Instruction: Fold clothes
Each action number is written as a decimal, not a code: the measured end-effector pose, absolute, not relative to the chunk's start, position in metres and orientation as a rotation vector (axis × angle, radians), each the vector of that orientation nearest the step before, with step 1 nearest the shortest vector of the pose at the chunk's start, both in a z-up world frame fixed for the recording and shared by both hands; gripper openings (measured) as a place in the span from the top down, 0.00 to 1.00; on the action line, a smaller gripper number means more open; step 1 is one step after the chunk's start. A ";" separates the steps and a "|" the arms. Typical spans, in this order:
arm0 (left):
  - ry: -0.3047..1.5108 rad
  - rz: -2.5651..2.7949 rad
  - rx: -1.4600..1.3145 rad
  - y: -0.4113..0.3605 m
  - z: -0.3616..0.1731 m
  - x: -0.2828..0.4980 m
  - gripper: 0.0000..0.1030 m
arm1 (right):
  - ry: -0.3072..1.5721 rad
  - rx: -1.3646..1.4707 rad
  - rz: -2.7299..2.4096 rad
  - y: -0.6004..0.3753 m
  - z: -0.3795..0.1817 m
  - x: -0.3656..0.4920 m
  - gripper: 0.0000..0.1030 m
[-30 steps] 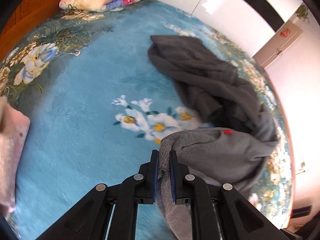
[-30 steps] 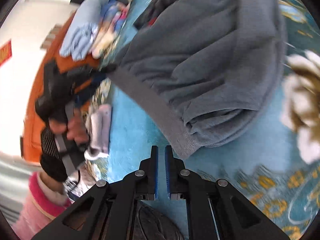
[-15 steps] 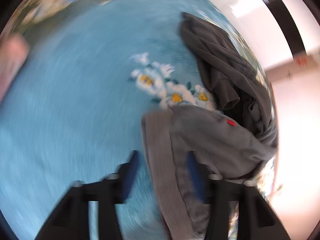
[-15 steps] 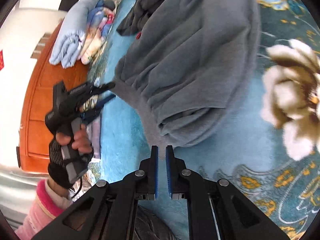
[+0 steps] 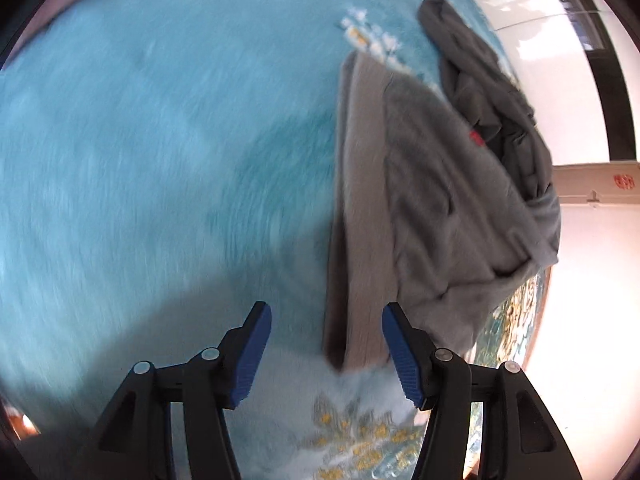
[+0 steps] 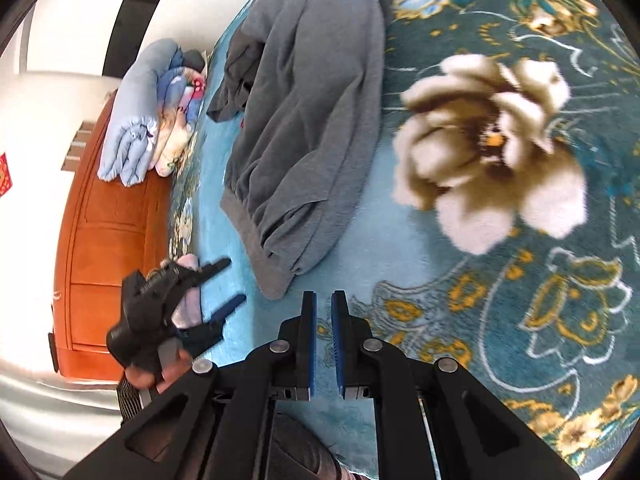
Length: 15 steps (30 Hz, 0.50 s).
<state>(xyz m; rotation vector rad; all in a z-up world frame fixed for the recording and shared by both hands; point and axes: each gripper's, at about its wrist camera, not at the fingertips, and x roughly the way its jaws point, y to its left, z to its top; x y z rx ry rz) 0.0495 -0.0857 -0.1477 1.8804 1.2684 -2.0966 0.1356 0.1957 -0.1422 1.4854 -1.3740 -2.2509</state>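
A grey sweatshirt lies crumpled on the blue floral bed cover, its ribbed hem running toward me. A darker grey garment lies behind it. My left gripper is open and empty, the hem's end just ahead between its fingers. In the right wrist view the sweatshirt lies ahead left, and my right gripper is shut and empty just short of the hem corner. The left gripper shows there, open, left of the hem.
Folded quilts are stacked at the head of the bed against an orange wooden headboard. A pink cloth lies behind the left gripper. White wardrobe doors stand beyond the bed.
My left gripper has opened and let go of the sweatshirt hem, which now lies flat on the bed. The right gripper stays shut and has drawn back slightly.
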 end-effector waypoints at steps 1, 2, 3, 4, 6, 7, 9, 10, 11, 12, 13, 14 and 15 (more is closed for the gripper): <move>1.283 -2.073 1.904 -0.079 -0.153 0.053 0.40 | -1.376 1.482 -2.252 0.197 -0.142 0.138 0.92; 1.297 -2.050 1.928 -0.073 -0.159 0.056 0.40 | -1.379 1.478 -2.252 0.199 -0.142 0.140 0.92; 1.310 -2.026 1.951 -0.067 -0.165 0.059 0.40 | -1.381 1.474 -2.253 0.200 -0.141 0.142 0.92; 1.331 -2.016 1.953 -0.064 -0.168 0.060 0.40 | -1.384 1.470 -2.254 0.201 -0.141 0.144 0.92; 1.397 -2.008 1.927 -0.061 -0.171 0.060 0.39 | -1.375 1.471 -2.258 0.203 -0.141 0.147 0.92; 1.449 -2.003 1.909 -0.062 -0.173 0.058 0.39 | -1.375 1.473 -2.259 0.204 -0.142 0.148 0.92; 1.532 -2.001 1.881 -0.061 -0.175 0.056 0.39 | -1.384 1.480 -2.256 0.208 -0.145 0.151 0.92; 1.537 -2.005 1.880 -0.059 -0.176 0.055 0.40 | -1.391 1.486 -2.252 0.209 -0.146 0.152 0.92; 1.542 -2.009 1.879 -0.057 -0.177 0.055 0.41 | -1.395 1.491 -2.250 0.210 -0.148 0.152 0.92; 1.547 -2.013 1.878 -0.055 -0.177 0.054 0.41 | -1.397 1.496 -2.250 0.211 -0.149 0.151 0.92; 1.551 -2.016 1.877 -0.053 -0.178 0.053 0.41 | -1.398 1.500 -2.250 0.211 -0.150 0.150 0.92; 1.583 -2.019 1.873 -0.052 -0.179 0.052 0.41 | -1.398 1.504 -2.249 0.211 -0.151 0.149 0.92; 1.619 -2.021 1.866 -0.051 -0.179 0.051 0.44 | -1.396 1.509 -2.247 0.210 -0.151 0.148 0.92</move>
